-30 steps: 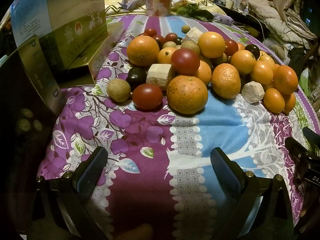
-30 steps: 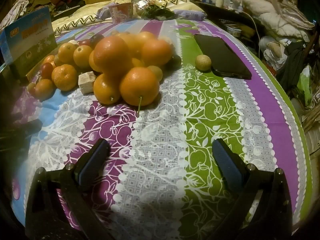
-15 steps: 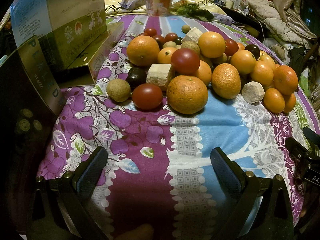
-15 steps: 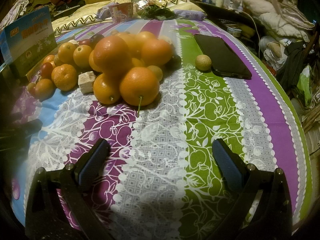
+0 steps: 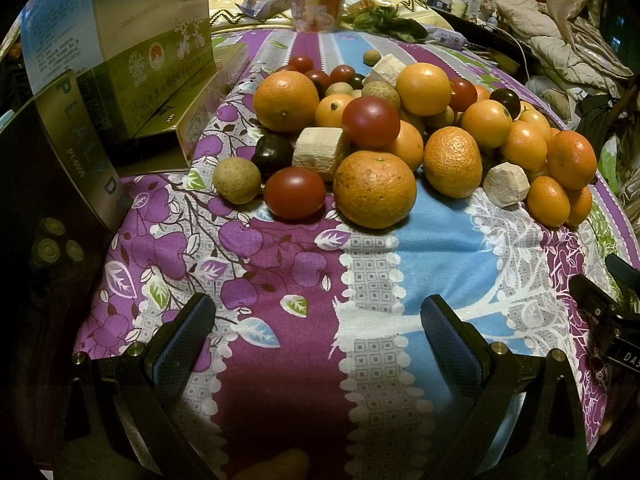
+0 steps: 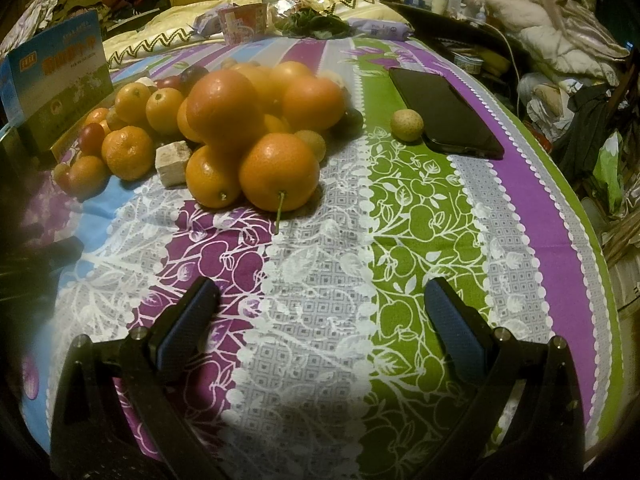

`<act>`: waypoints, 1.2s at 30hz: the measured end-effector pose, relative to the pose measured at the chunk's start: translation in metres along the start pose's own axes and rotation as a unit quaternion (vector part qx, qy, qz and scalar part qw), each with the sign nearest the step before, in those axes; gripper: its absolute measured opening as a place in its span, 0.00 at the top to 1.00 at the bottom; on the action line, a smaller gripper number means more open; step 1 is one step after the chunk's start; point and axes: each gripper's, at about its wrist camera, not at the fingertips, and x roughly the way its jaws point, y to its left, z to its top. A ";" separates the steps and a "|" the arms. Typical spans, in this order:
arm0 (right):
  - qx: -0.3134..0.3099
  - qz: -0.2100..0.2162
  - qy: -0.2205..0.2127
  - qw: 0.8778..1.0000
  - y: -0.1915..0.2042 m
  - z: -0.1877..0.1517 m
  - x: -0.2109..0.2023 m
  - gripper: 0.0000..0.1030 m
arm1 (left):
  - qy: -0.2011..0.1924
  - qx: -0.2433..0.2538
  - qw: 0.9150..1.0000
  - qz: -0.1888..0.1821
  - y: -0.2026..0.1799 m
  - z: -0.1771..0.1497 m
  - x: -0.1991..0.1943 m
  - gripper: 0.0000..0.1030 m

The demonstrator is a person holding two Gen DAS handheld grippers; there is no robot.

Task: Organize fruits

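A mixed heap of fruit lies on a patterned cloth. In the left wrist view a big orange [image 5: 374, 189] is nearest, with a red tomato [image 5: 294, 193], a brown longan [image 5: 237, 180], a dark plum [image 5: 274, 153] and a pale cut chunk [image 5: 319, 153] beside it. My left gripper [image 5: 318, 330] is open and empty, well short of the heap. In the right wrist view a stemmed orange [image 6: 279, 171] fronts the pile of oranges [image 6: 224, 106]. A lone longan [image 6: 407, 125] lies to the right. My right gripper [image 6: 320, 316] is open, holding nothing.
A black phone [image 6: 444, 112] lies right of the lone longan. A green and blue carton [image 5: 120, 40] and a dark box [image 5: 52, 184] stand left of the heap. A cup [image 5: 318, 10], greens and packets sit at the far end. Clutter crowds the cloth's right edge.
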 end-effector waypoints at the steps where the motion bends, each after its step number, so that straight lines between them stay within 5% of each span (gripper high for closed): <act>1: 0.000 0.000 0.000 1.000 0.000 0.000 0.000 0.00 | 0.000 0.000 1.000 0.000 0.000 0.000 0.000 0.00; 36: -0.002 -0.001 0.001 1.000 0.002 0.002 -0.002 0.00 | 0.002 0.002 1.000 0.004 -0.005 -0.002 0.007 0.00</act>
